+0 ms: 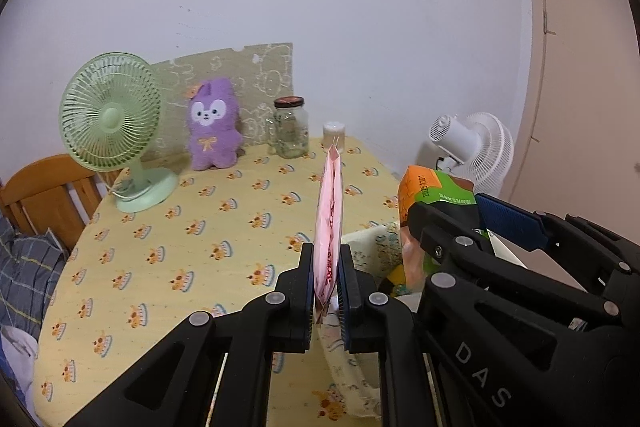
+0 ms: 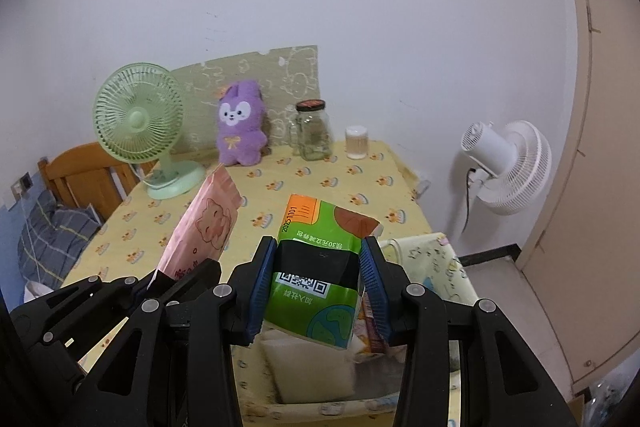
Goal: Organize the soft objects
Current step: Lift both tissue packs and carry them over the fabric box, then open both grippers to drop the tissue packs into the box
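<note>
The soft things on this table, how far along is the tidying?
Nothing looks put away yet. In hand: the left gripper clamps a flat pink packet; the right gripper squeezes a green tissue pack above a fabric bin. Left: the purple plush toy.

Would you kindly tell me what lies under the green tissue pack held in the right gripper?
Under the green tissue pack sits an open fabric storage bin with pale soft items inside; the pack and right gripper cover the rest.

Both my wrist cameras look forward and slightly down along their fingers, close over the near edge of the table [image 1: 160,235]. They share the green fan [image 2: 138,119], purple plush [image 1: 214,125] and wall.
</note>
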